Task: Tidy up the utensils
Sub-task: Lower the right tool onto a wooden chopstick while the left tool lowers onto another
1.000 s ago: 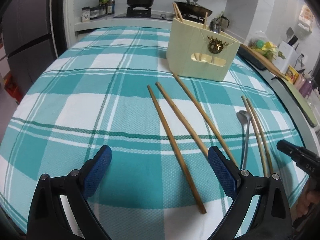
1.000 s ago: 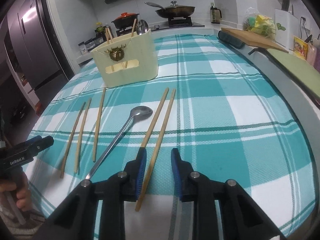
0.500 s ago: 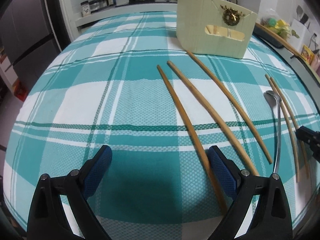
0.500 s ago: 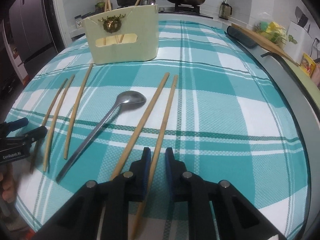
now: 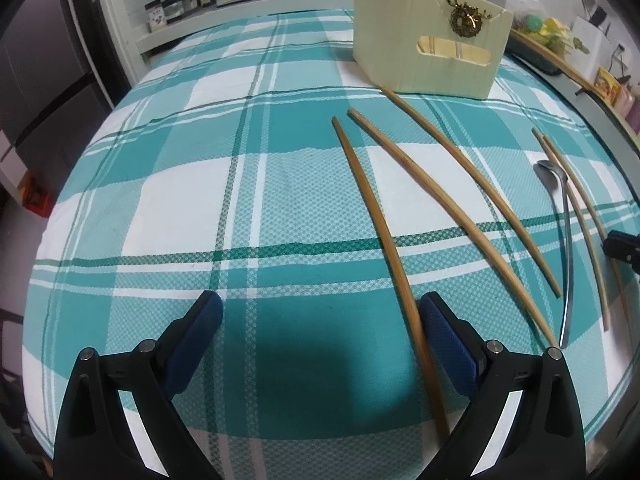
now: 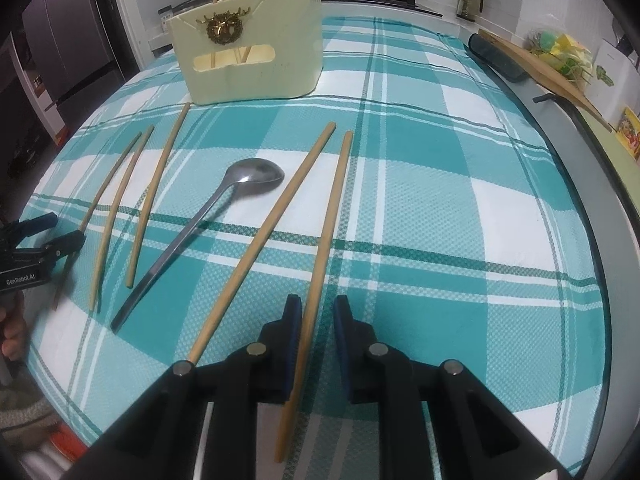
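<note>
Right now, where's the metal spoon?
In the right wrist view the metal spoon lies flat on the checked tablecloth, left of centre, between a group of three chopsticks and a pair, in front of the cream utensil holder.

both wrist views sit low and close over the checked tablecloth [image 5: 248,184], tilted steeply down, facing the cream utensil holder [image 6: 248,56]. they share the holder, spoon [image 6: 192,236] and chopsticks; the stove beyond is probably shared too, though cropped.
</note>
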A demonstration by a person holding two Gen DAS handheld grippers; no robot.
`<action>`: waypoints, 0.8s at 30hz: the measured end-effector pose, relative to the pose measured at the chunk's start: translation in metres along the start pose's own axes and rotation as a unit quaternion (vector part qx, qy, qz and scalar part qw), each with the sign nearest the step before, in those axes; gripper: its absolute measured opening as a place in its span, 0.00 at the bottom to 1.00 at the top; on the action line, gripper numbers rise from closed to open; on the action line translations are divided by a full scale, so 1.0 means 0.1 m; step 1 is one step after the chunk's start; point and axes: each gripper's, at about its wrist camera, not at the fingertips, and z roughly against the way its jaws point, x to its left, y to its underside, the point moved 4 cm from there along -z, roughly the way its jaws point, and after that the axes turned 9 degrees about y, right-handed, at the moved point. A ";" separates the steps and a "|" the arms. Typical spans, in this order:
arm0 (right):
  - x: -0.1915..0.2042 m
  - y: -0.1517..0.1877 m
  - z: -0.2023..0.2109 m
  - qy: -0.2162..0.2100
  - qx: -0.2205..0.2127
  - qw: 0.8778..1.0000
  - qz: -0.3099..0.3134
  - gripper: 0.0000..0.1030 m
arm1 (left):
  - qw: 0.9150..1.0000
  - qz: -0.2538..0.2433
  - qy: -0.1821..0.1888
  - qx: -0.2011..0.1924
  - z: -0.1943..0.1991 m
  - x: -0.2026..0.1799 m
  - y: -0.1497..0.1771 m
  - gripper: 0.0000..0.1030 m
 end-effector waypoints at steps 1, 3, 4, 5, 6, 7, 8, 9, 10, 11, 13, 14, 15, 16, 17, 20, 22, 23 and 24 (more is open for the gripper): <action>0.01 -0.01 -0.01 0.001 0.003 1.000 0.006 0.17 | 1.000 -0.002 0.001 0.003 0.00 0.01 -0.01 0.97; 0.02 -0.03 -0.01 0.003 0.008 1.000 0.016 0.17 | 1.000 0.000 0.008 0.009 -0.02 0.05 -0.03 0.97; 0.02 -0.04 -0.02 0.003 0.011 1.000 0.019 0.17 | 1.000 0.004 0.012 0.012 -0.03 0.07 -0.03 0.97; 0.02 -0.05 -0.02 0.003 0.012 1.000 0.019 0.17 | 1.000 0.007 0.014 0.014 -0.04 0.09 -0.04 0.97; 0.02 -0.06 -0.03 0.002 0.013 1.000 0.020 0.17 | 1.000 0.009 0.015 0.014 -0.04 0.10 -0.05 0.96; 0.01 -0.06 -0.03 0.002 0.014 1.000 0.020 0.17 | 1.000 0.008 0.015 0.014 -0.05 0.10 -0.07 0.96; 0.01 -0.07 -0.04 0.002 0.014 1.000 0.019 0.17 | 1.000 0.007 0.015 0.014 -0.06 0.10 -0.09 0.95; 0.01 -0.07 -0.04 0.002 0.014 1.000 0.019 0.18 | 1.000 0.006 0.016 0.014 -0.07 0.09 -0.11 0.95; 0.00 -0.08 -0.05 0.002 0.015 1.000 0.018 0.18 | 1.000 0.005 0.017 0.015 -0.09 0.09 -0.14 0.95; 0.00 -0.09 -0.05 0.002 0.015 1.000 0.018 0.18 | 1.000 0.005 0.018 0.016 -0.11 0.08 -0.17 0.95; -0.01 -0.11 -0.07 0.001 0.017 1.000 0.019 0.18 | 1.000 0.003 0.021 0.018 -0.15 0.08 -0.23 0.94; -0.02 -0.13 -0.08 0.000 0.019 1.000 0.019 0.18 | 1.000 0.003 0.022 0.019 -0.17 0.09 -0.26 0.93; -0.03 -0.14 -0.09 -0.003 0.021 1.000 0.017 0.18 | 1.000 0.002 0.022 0.020 -0.18 0.09 -0.29 0.92; -0.05 -0.17 -0.10 -0.008 0.024 1.000 0.014 0.18 | 1.000 0.002 0.023 0.021 -0.20 0.10 -0.32 0.92; -0.07 -0.19 -0.12 -0.012 0.027 1.000 0.009 0.18 | 0.999 0.002 0.024 0.021 -0.21 0.11 -0.35 0.92; -0.13 -0.27 -0.18 -0.019 0.034 0.999 0.000 0.18 | 0.999 0.003 0.026 0.023 -0.26 0.13 -0.43 0.91; -0.16 -0.36 -0.23 -0.022 0.038 0.999 -0.003 0.18 | 0.999 0.004 0.027 0.024 -0.28 0.15 -0.48 0.89; -0.16 -0.40 -0.25 -0.023 0.039 0.999 -0.003 0.18 | 0.999 0.005 0.029 0.025 -0.30 0.16 -0.51 0.87; -0.16 -0.45 -0.28 -0.022 0.040 0.999 0.000 0.18 | 0.999 0.005 0.030 0.025 -0.32 0.16 -0.54 0.86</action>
